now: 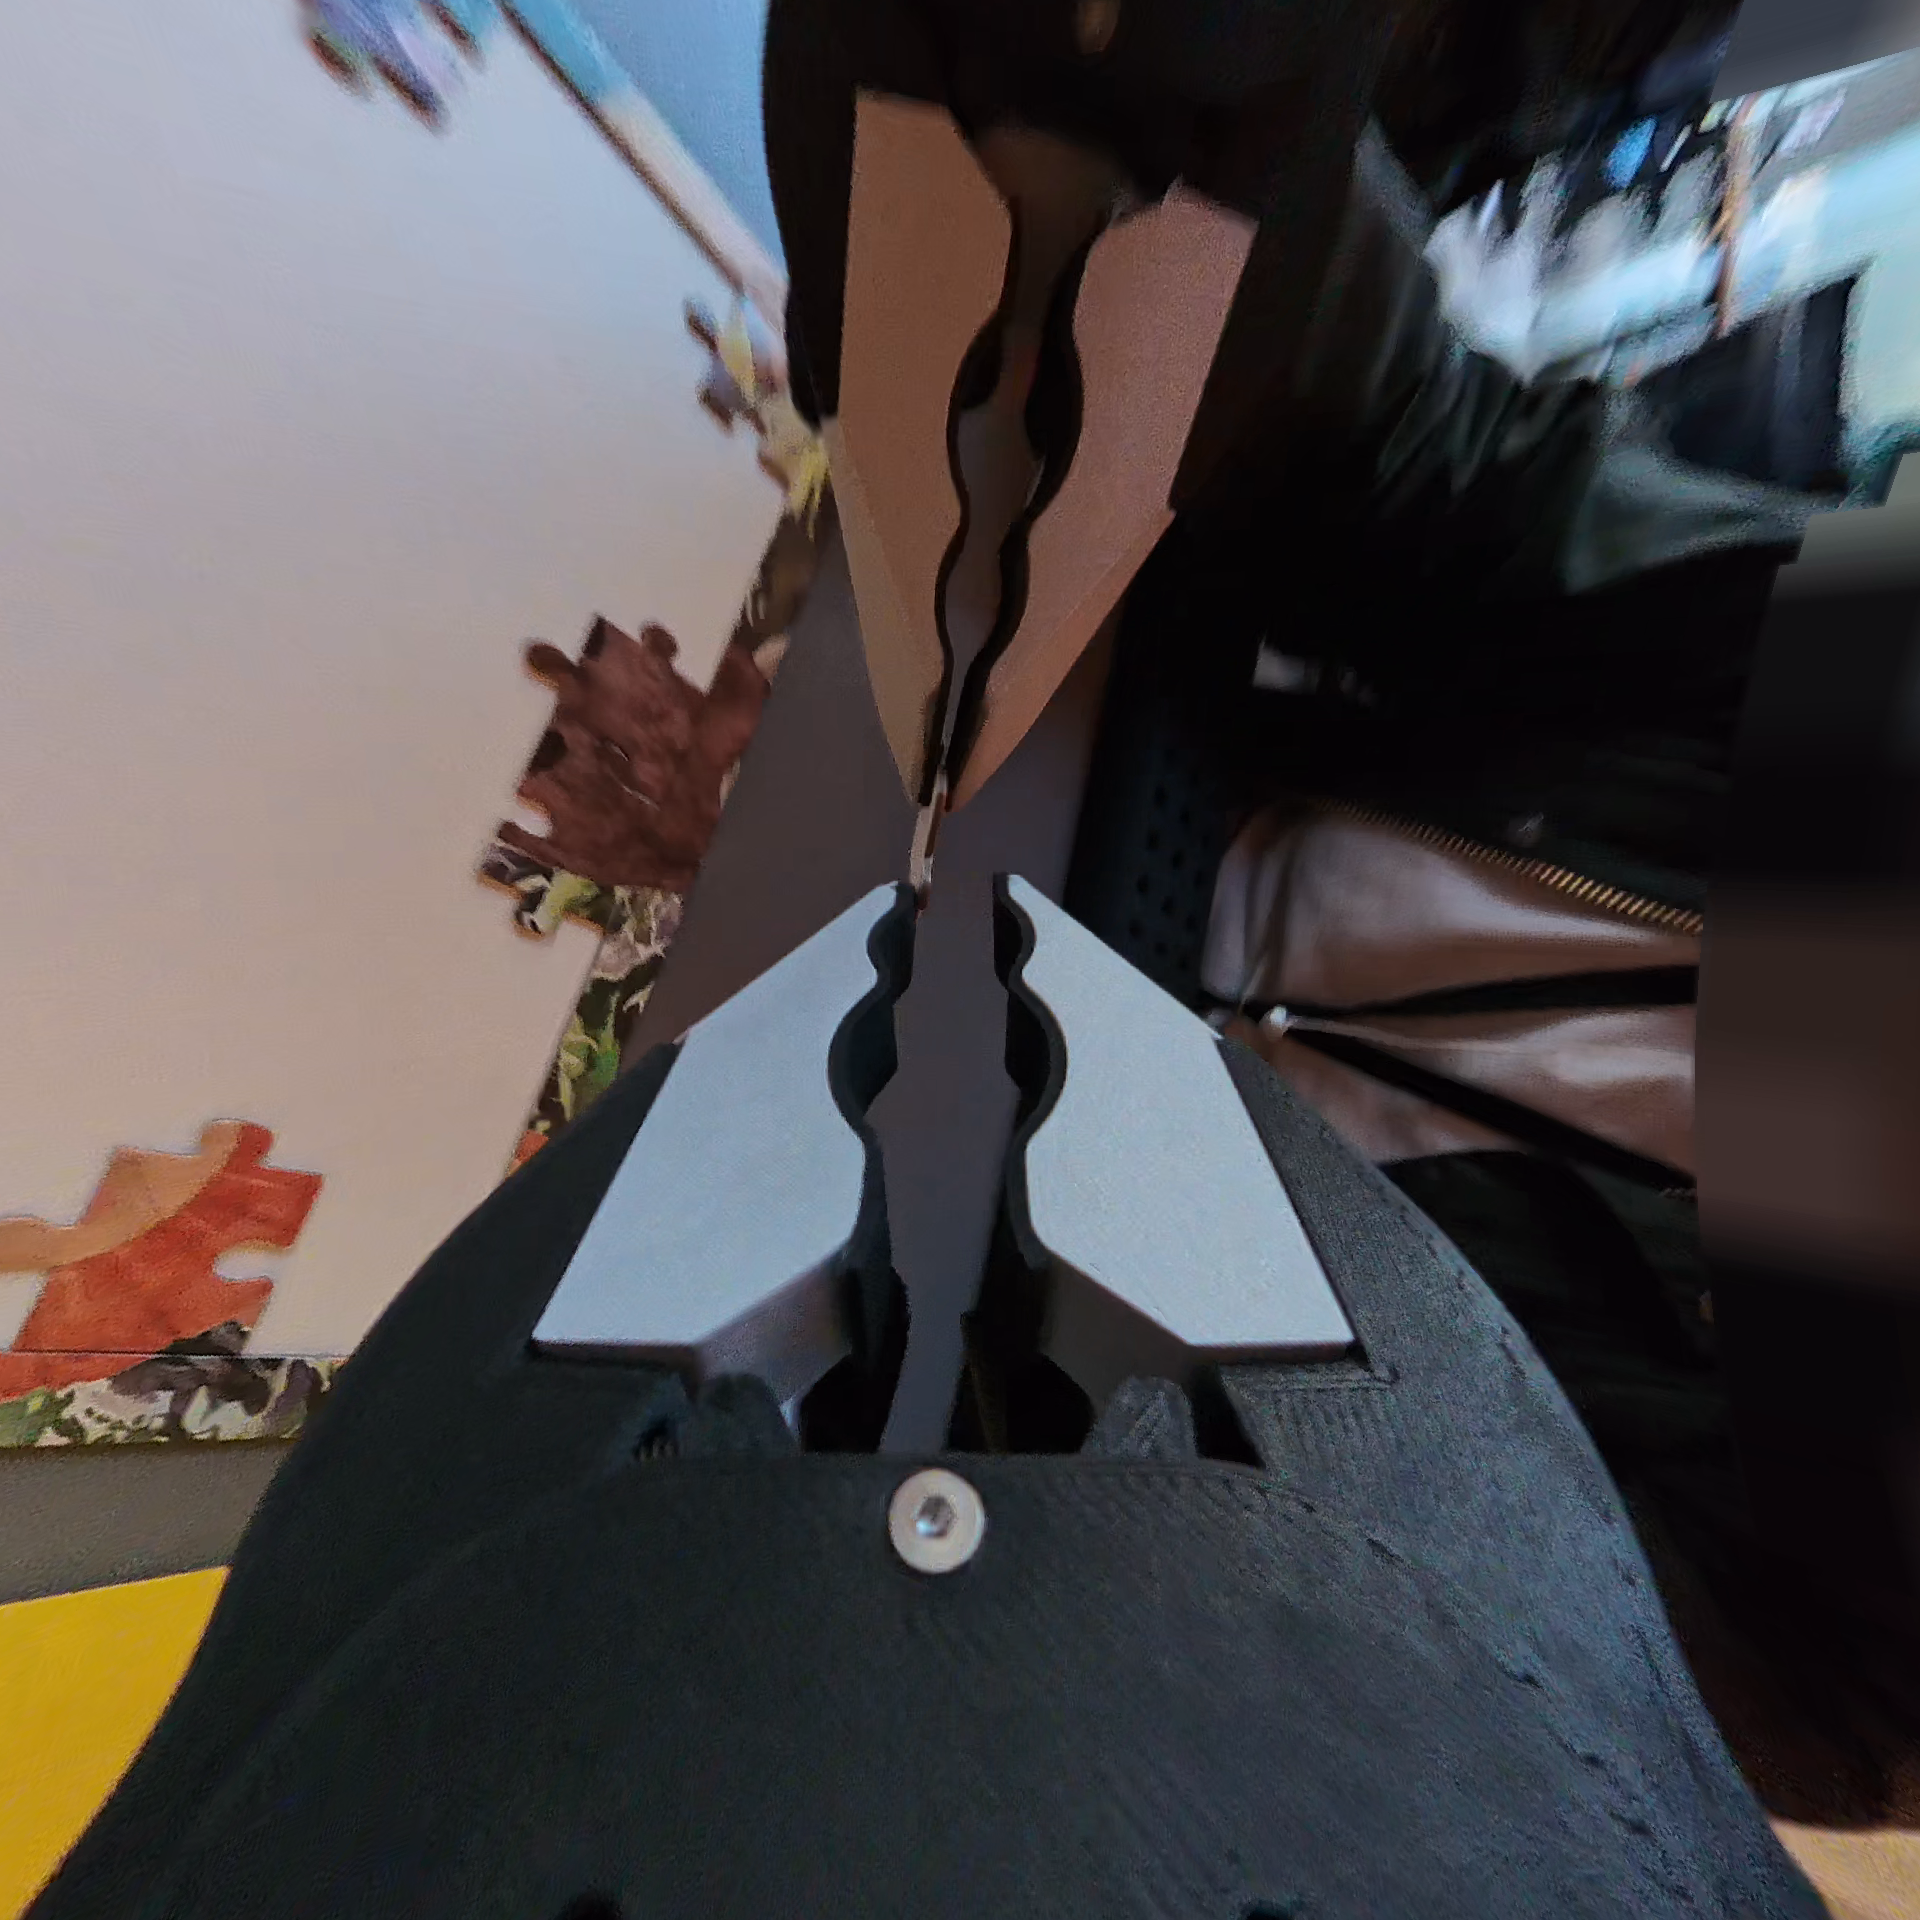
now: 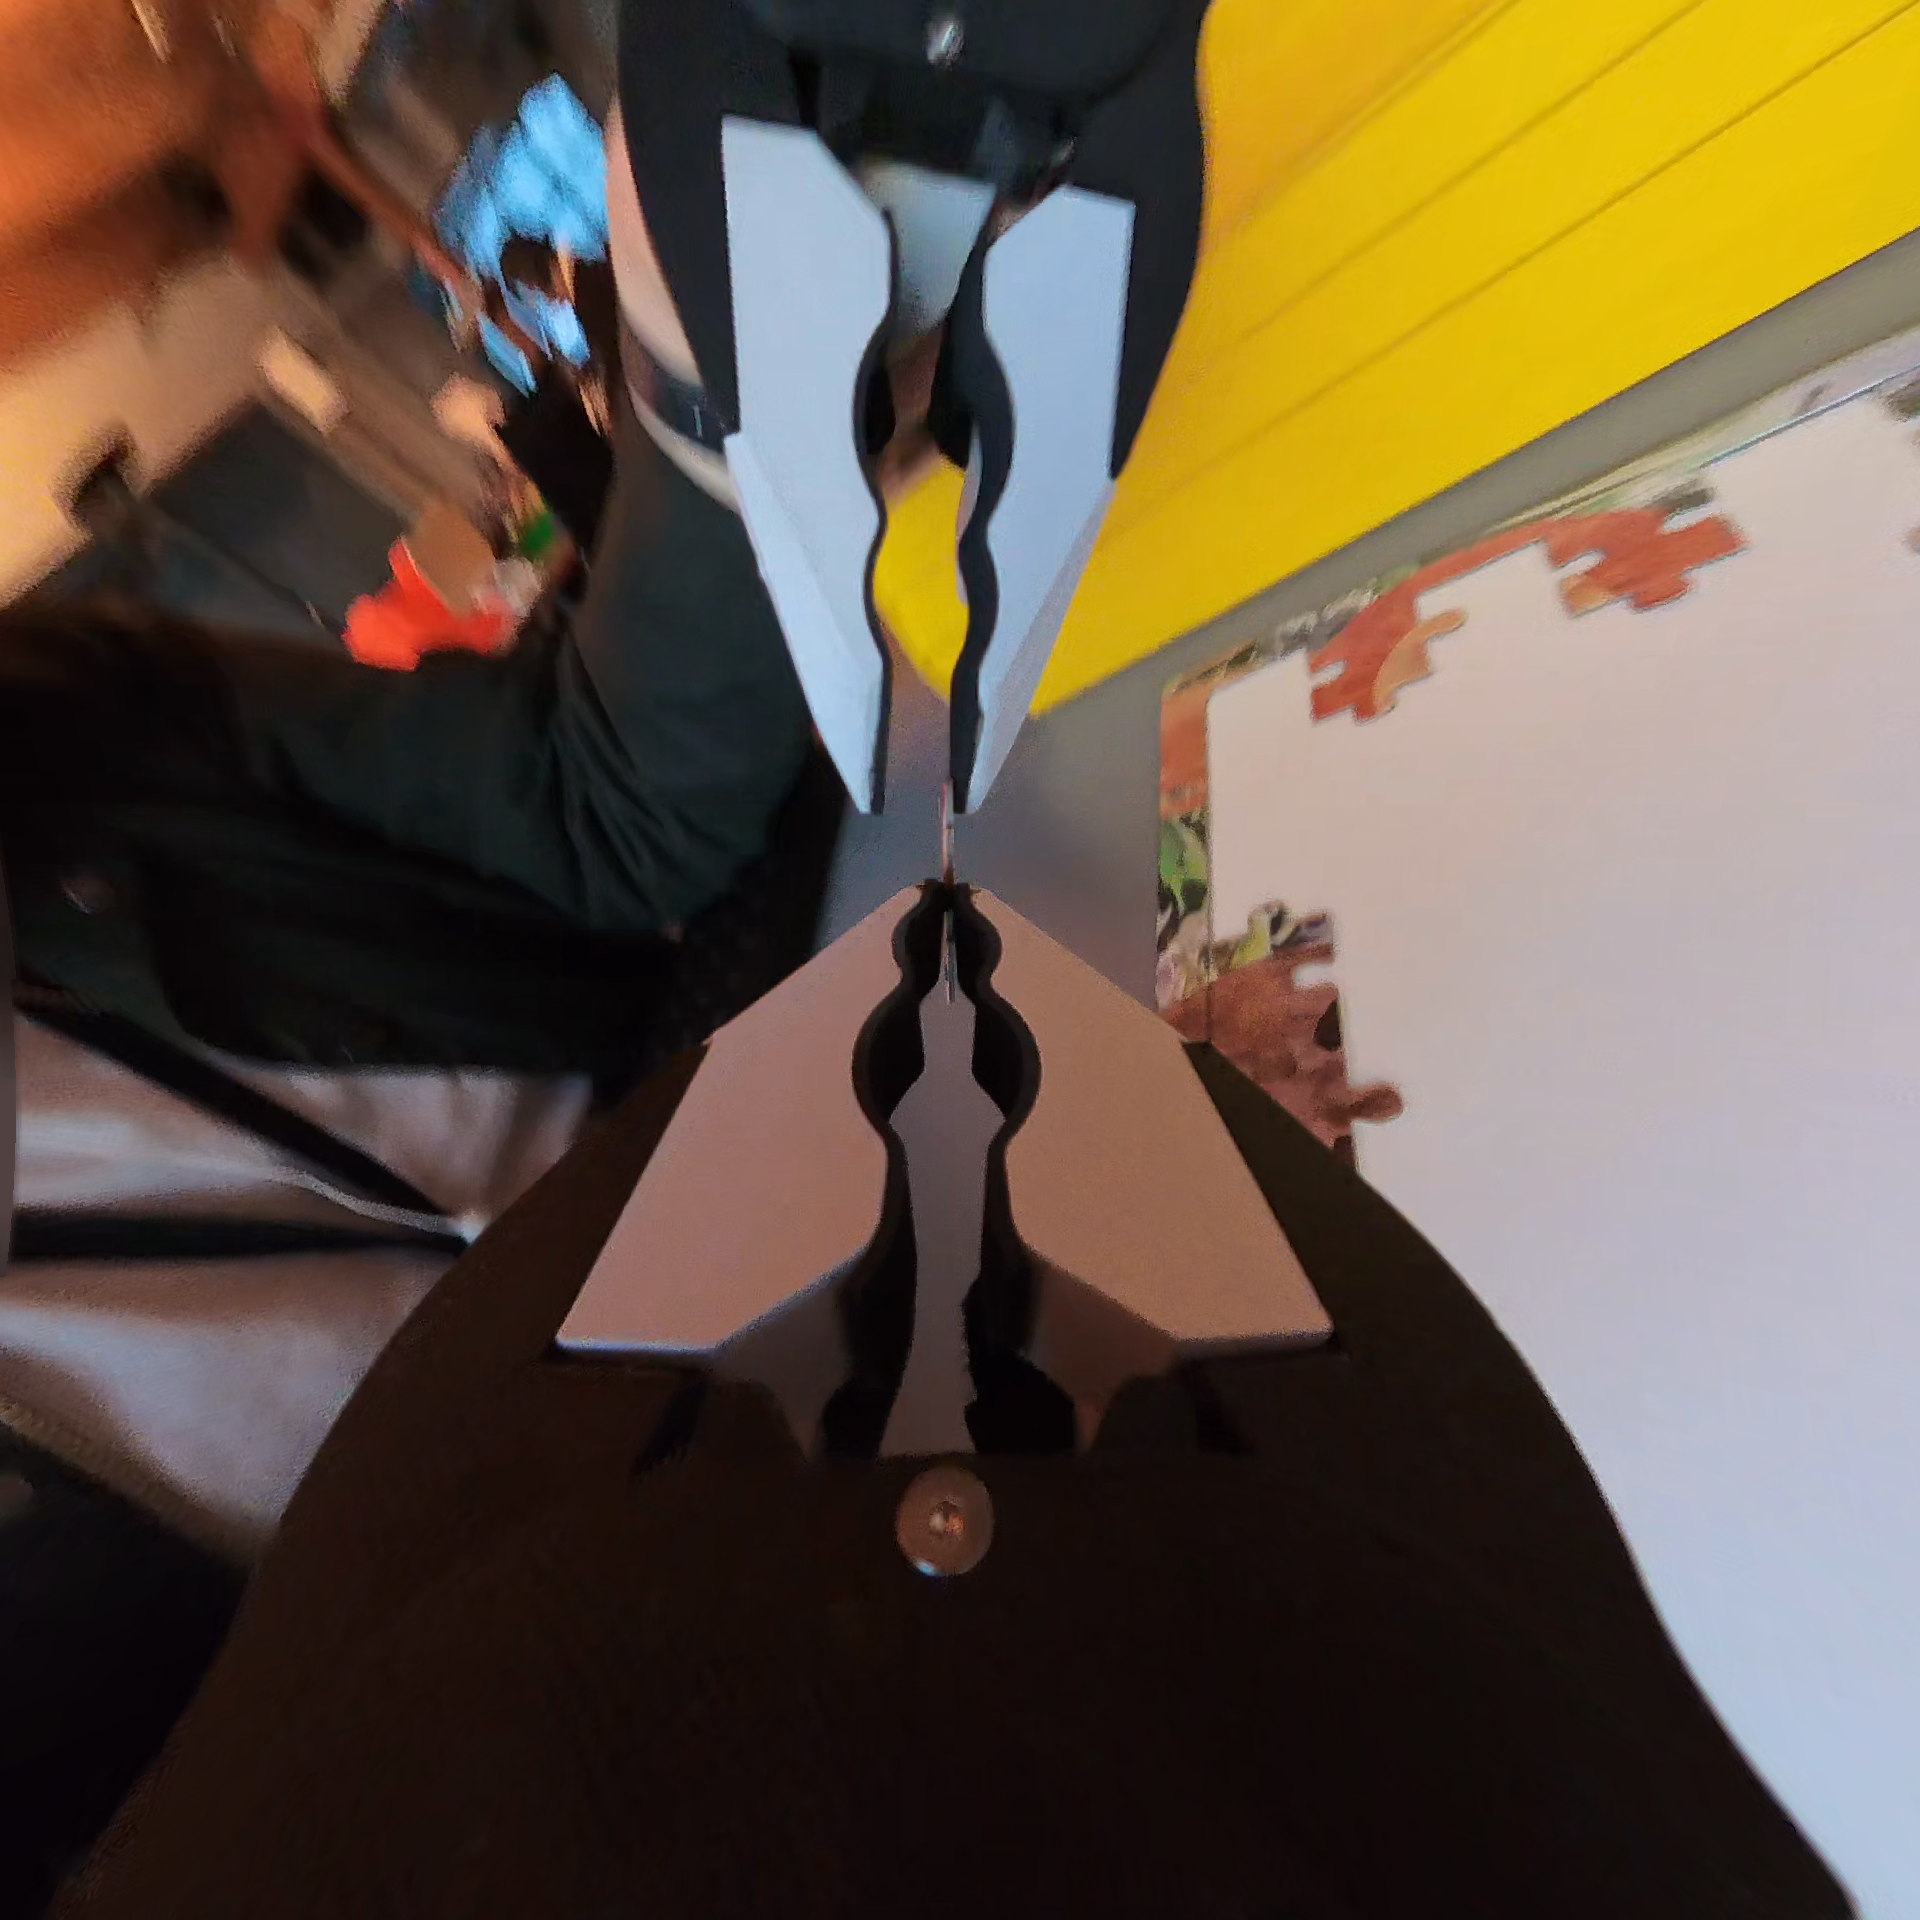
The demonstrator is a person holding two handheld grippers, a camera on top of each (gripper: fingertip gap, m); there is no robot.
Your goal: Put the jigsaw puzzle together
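The two grippers meet tip to tip above the grey table edge. My right gripper (image 2: 948, 894) is shut on a thin puzzle piece (image 2: 948, 844), seen edge-on, which sticks out past its fingertips. My left gripper (image 1: 951, 888) is open, with a narrow gap between its jaws. The piece (image 1: 928, 844) reaches its left fingertip. The right gripper (image 1: 935, 800) shows at the top of the left wrist view, and the left gripper (image 2: 920, 805) at the top of the right wrist view. The white puzzle board (image 1: 260, 520) lies beside them, with brown (image 1: 623, 758) and orange (image 1: 166, 1236) joined pieces along its border.
The board (image 2: 1610, 1143) fills the right of the right wrist view, with orange pieces (image 2: 1507, 592) and brown pieces (image 2: 1278, 1029) at its edge. A yellow surface (image 2: 1455, 260) lies beyond it. A brown bag (image 1: 1455, 987) and a person's dark clothing (image 2: 416, 779) are off the table side.
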